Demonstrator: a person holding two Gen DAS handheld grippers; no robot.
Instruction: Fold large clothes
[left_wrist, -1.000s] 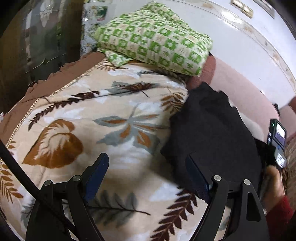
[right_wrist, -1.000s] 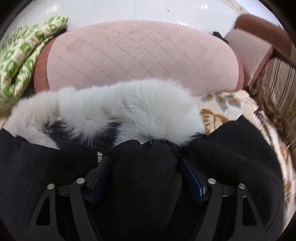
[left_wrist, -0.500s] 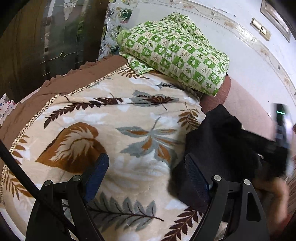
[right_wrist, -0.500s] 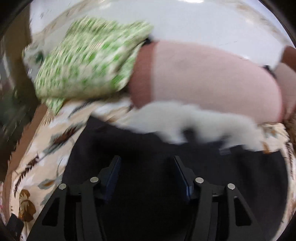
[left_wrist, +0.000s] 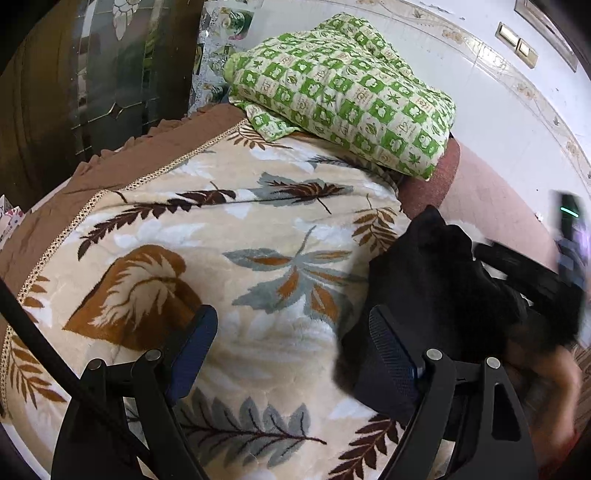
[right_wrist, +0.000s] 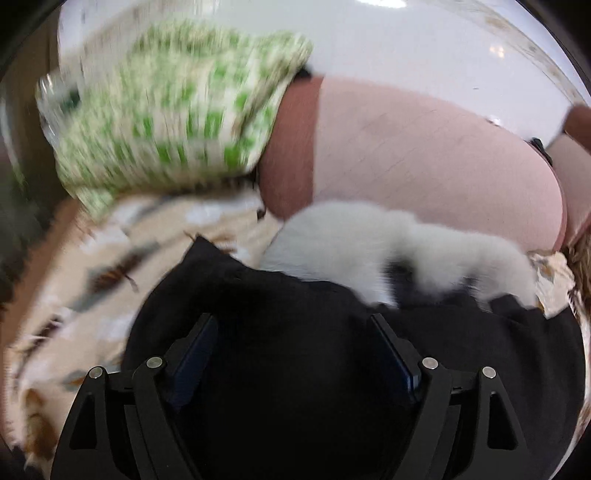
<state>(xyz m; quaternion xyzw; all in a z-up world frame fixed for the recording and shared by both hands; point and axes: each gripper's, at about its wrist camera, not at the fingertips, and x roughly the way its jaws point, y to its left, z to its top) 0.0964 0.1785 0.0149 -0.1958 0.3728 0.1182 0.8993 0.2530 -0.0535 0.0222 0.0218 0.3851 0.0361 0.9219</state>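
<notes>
A black coat with a white fur collar lies bunched on the right of a leaf-patterned blanket. My left gripper is open and empty above the blanket, its right finger next to the coat's edge. My right gripper hovers over the black coat with its jaws wide apart; black cloth fills the gap, and I cannot tell whether the pads touch it. The right gripper body shows blurred in the left wrist view beside the coat.
A folded green checked quilt lies at the head of the bed and shows blurred in the right wrist view. A pink padded headboard stands behind the coat. A dark glass-panelled door is to the left. A white wall is behind.
The right gripper has swung left over the coat, and the coat has bunched up toward the right. The left gripper has drifted a little, bringing more of the quilt and door into view.
</notes>
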